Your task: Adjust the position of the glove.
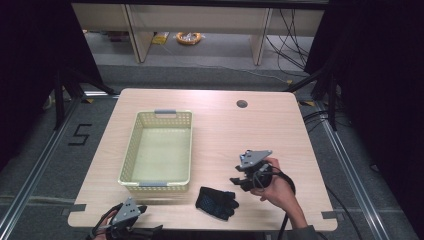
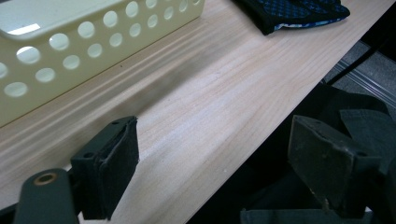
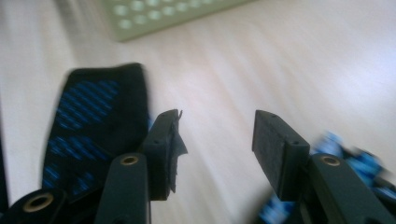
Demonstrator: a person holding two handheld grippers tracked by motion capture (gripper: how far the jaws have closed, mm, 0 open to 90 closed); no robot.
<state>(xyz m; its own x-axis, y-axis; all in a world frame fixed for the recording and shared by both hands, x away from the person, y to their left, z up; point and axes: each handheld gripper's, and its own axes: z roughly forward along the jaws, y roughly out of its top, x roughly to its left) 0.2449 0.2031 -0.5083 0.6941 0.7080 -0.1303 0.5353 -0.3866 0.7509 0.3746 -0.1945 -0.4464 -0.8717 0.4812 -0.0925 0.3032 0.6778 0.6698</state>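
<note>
A black glove with blue dots lies flat on the wooden table near its front edge. My right gripper hovers just right of the glove, a hand around it, jaws open and empty. In the right gripper view, this gripper stands over bare wood with the glove left of its jaws. At the table's front left corner my left gripper is open and empty. In the left gripper view, its jaws straddle the table edge, and the glove lies far off at the top.
A cream perforated basket with grey handles stands empty on the left half of the table; its wall is close to my left gripper. A blurred blue-and-black patch sits by the right jaw in the right gripper view.
</note>
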